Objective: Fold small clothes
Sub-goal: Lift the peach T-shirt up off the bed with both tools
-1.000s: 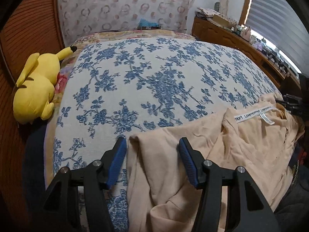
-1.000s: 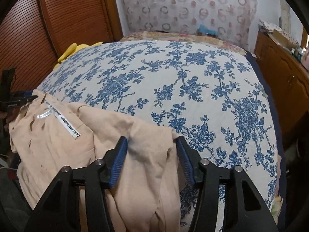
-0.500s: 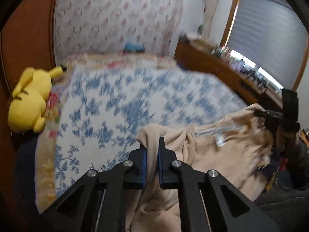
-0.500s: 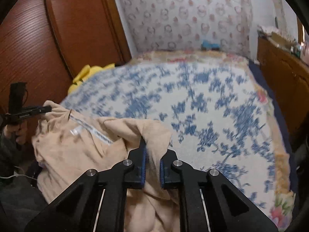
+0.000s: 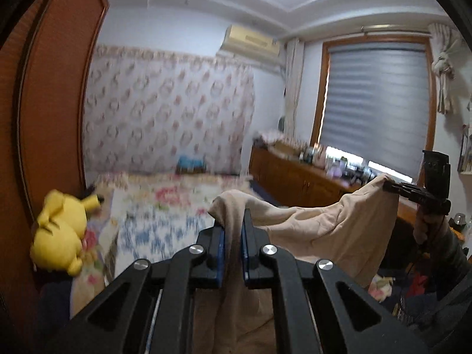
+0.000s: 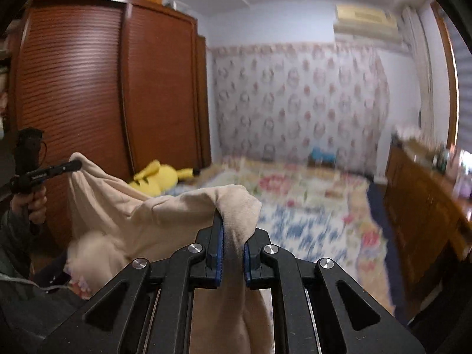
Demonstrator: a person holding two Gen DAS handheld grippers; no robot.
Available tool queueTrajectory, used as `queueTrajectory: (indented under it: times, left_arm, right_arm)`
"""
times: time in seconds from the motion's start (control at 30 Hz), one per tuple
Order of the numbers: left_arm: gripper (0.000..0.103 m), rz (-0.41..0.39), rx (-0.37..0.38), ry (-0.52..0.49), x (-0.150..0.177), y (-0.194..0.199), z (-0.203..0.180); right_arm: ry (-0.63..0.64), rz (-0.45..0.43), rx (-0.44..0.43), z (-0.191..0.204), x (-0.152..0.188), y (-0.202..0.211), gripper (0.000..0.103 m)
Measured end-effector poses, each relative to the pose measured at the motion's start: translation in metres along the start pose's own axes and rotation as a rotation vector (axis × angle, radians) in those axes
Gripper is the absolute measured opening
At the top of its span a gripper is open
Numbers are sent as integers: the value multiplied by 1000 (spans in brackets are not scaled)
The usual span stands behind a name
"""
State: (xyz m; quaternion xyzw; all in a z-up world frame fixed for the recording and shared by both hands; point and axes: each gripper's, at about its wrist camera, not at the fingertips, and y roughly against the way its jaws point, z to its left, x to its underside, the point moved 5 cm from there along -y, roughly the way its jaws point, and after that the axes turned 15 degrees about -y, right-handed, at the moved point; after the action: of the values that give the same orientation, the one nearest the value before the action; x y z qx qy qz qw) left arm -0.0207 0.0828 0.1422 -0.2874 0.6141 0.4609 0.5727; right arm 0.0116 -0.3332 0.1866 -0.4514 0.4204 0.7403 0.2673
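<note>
Item: beige garment (image 5: 321,230), small knit piece, exact type not readable while bunched. Location: held in the air over the near end of the bed (image 5: 153,224), strung between the two grippers. Left gripper (image 5: 233,250): jaws brought together and clamped on one bunched corner of the beige garment, cloth spilling over the tips toward 12 o'clock and hanging down between the blue pads (image 5: 220,253). Right gripper (image 6: 233,250): likewise clamped on the opposite corner, a fold draped over its tips. In the left wrist view the right gripper appears at 3 o'clock with the cloth pinched at its tip; in the right wrist view the left gripper appears at 9 o'clock, the person's hand (image 6: 32,203) on its handle. Orientation: the held edge forms the long axis, running roughly level from one gripper to the other and sagging in the middle; the body hangs down toward 6 o'clock. Step in hand, as judged: lift and spread, ahead of any fold; no crease is made yet. Next move calls for: drawing the grippers apart until the top edge is taut, then lowering the garment flat onto the blue floral bedspread (image 6: 309,230) without letting the hem bunch. Nearby: yellow plush toy (image 5: 59,236) at the bed's left edge, well apart from the cloth.
</note>
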Motion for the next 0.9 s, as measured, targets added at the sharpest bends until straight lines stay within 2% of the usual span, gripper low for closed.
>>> queueTrajectory:
  times: [0.13, 0.23, 0.4, 0.5, 0.6, 0.7, 0.8, 0.9]
  left_arm:
    - [6, -64, -44, -49, -38, 16, 8]
    - [6, -100, -90, -79, -65, 21, 20]
    - [6, -133, -137, -101, -100, 14, 41]
    - [6, -115, -175, -123, -117, -6, 57]
    - [6, -65, -183, -125, -118, -39, 73]
    - [8, 14, -200, -122, -103, -92, 93]
    - [10, 112, -187, -139, -66, -168, 112]
    - [16, 218, -173, -135, -17, -251, 134]
  right_arm:
    - [84, -118, 12, 24, -46, 41, 7]
    - [120, -168, 29, 33, -73, 57, 7]
    - [167, -209, 64, 37, -118, 63, 7]
    - [185, -215, 78, 35, -145, 55, 7]
    - [203, -193, 115, 27, -167, 34, 7]
    - [213, -143, 165, 7, -177, -12, 7]
    - [244, -63, 218, -20, -169, -78, 8]
    - [275, 64, 266, -59, -141, -167, 8]
